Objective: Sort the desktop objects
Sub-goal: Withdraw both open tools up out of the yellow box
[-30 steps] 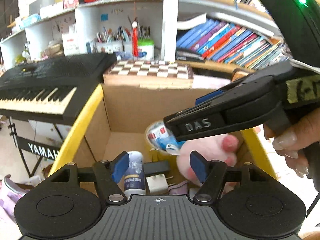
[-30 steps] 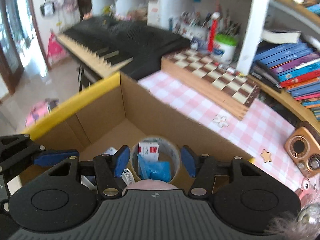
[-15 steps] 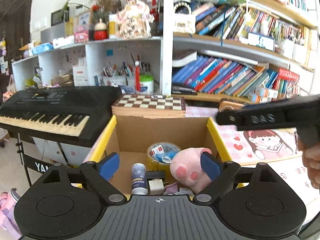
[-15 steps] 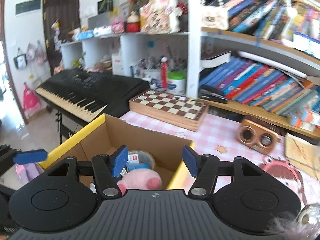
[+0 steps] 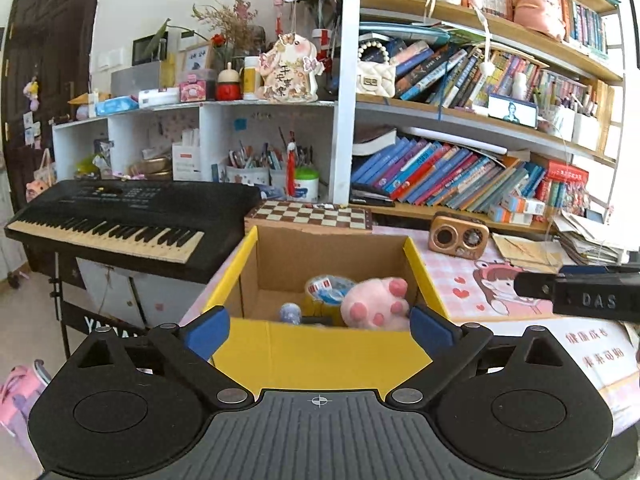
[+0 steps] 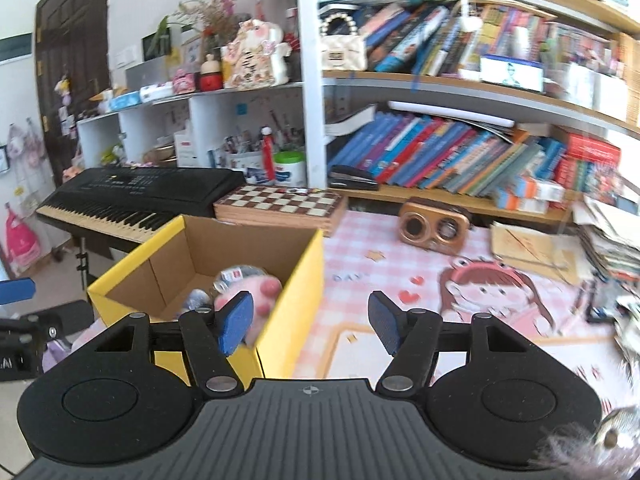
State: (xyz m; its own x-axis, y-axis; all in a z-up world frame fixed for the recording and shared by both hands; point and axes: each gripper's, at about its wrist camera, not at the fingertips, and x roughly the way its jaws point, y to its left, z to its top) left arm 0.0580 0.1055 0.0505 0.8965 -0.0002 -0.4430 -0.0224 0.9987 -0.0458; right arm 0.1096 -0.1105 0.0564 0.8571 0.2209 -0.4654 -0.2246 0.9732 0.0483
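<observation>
A yellow-rimmed cardboard box [image 5: 320, 354] stands at the desk's left end and also shows in the right wrist view [image 6: 298, 280]. Inside lie a pink plush toy [image 5: 376, 304], a roll of clear tape [image 5: 326, 286] and a small white bottle [image 5: 290, 313]. My left gripper [image 5: 319, 330] is open and empty, held just in front of the box's near wall. My right gripper [image 6: 310, 322] is open and empty, above the box's right wall and the pink desk mat [image 6: 400, 276]. The right gripper's finger [image 5: 580, 294] shows to the right of the box.
A black keyboard [image 5: 120, 216] stands left of the box. A chessboard [image 5: 310, 216] lies behind it. A small brown radio [image 6: 434, 226] and a pile of papers [image 6: 608, 240] sit on the desk to the right. Bookshelves fill the back wall.
Both grippers have pulled back and up, out of the box. The tape roll that sat between the right gripper's fingers now lies in the box. Both grippers have opened wider.
</observation>
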